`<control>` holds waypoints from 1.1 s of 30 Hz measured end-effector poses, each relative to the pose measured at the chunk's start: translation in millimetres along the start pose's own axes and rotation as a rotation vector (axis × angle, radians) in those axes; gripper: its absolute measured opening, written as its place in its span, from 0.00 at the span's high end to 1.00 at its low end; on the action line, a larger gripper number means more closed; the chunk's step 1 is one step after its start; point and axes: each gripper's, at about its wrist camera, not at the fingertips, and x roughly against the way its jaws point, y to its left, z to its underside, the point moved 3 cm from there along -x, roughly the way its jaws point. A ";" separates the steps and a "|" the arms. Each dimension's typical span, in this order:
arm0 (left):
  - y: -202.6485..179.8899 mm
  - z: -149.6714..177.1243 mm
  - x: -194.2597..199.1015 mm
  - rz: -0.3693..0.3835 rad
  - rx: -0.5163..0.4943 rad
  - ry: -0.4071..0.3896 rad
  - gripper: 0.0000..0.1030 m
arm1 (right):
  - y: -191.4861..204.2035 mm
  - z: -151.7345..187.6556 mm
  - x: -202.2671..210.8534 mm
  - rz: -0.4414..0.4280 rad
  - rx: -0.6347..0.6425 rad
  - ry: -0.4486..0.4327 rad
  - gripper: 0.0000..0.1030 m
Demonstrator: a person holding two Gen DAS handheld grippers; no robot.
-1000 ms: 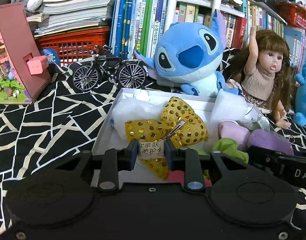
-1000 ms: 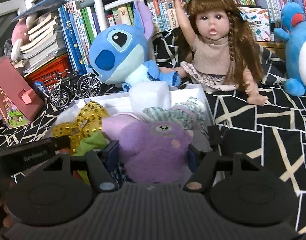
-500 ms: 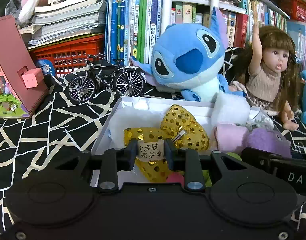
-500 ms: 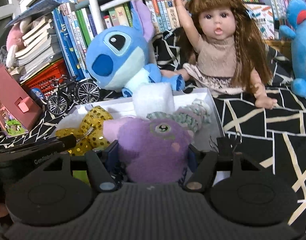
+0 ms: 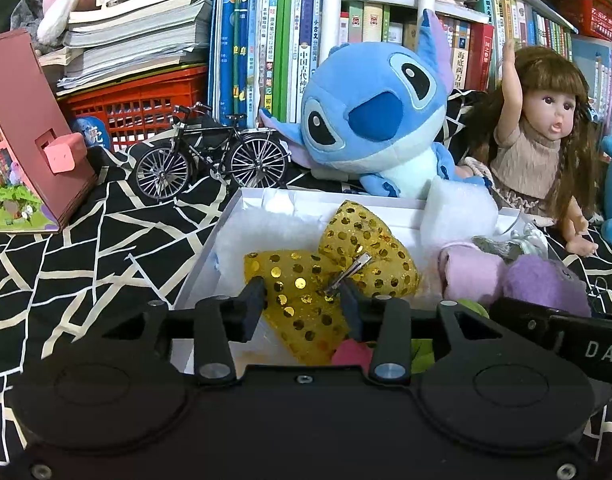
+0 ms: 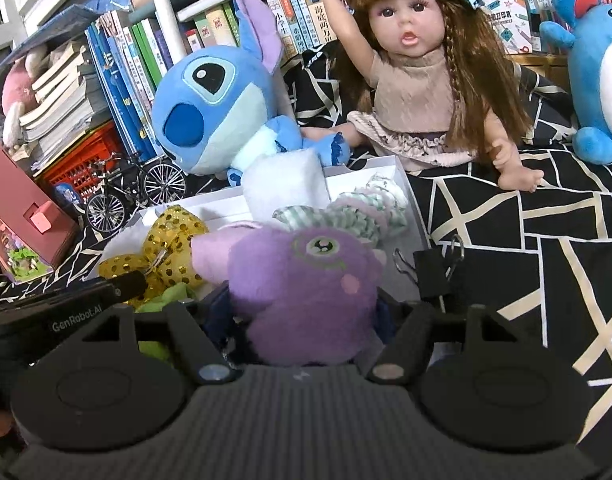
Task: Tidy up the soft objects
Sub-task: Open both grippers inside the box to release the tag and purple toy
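Black geometric cloth (image 6: 546, 240); left tongs (image 5: 302, 304) parted over sequined bow (image 5: 334, 264); right tongs (image 6: 306, 312) squeezing fuzzy purple plush (image 6: 306, 280).

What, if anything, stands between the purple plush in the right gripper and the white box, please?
Nothing visible does. The right gripper is shut on the purple plush, already right over the white box.

Model bicycle (image 5: 212, 160), books (image 5: 282, 40), red crate (image 5: 142, 100)

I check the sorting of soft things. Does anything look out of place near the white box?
Yes. A black binder clip lies on the patterned cloth just right of the white box. It is hard metal, so it looks odd beside the soft toys.
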 end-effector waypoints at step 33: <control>3.5 3.1 41.2 0.007 0.006 -0.039 0.19 | 3.8 -0.6 46.4 -0.012 0.052 -0.098 0.08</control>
